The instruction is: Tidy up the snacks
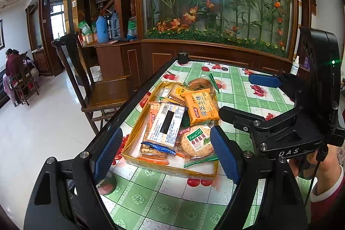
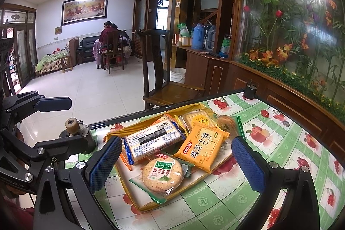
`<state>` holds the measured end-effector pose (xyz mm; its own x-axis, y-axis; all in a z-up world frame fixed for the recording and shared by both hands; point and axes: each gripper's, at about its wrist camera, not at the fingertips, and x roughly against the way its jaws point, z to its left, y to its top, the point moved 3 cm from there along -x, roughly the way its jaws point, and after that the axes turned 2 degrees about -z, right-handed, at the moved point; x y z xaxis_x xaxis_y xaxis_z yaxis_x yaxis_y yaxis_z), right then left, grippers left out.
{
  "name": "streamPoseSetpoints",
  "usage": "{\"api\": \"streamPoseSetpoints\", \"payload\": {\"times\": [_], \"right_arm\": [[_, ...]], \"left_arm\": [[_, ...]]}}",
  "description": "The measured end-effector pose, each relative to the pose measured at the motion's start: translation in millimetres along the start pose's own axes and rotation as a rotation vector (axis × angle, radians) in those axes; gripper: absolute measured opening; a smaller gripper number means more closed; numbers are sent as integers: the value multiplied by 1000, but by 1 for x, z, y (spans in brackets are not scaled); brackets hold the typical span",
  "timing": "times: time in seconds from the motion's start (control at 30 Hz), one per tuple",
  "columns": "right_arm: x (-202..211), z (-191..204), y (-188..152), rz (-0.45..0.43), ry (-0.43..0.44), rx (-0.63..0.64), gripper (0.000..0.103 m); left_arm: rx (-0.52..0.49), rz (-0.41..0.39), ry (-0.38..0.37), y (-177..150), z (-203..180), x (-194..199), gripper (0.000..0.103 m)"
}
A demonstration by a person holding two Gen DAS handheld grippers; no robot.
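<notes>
A shallow yellow tray on the table holds several snack packs: a round green-label cracker pack, an orange pack, and a long cracker pack with a barcode. My left gripper is open and empty, above the tray's near end. My right gripper is open and empty, its fingers on either side of the tray. It also shows in the left wrist view, to the right of the tray.
The table has a green checked cloth with fruit prints and a dark rim. A wooden chair stands off its left edge. A small black object sits at the far corner. A wooden cabinet with flowers stands behind.
</notes>
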<state>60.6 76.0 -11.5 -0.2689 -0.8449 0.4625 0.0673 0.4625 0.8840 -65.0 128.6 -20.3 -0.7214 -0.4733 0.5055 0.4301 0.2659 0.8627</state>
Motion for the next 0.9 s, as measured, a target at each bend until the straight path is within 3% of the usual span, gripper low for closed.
{"api": "streamPoseSetpoints", "payload": {"times": [0.9], "right_arm": [[-4,0,1,-3,0,10,102]], "left_arm": [[-2,-2,0,0,-1,0,84]]}}
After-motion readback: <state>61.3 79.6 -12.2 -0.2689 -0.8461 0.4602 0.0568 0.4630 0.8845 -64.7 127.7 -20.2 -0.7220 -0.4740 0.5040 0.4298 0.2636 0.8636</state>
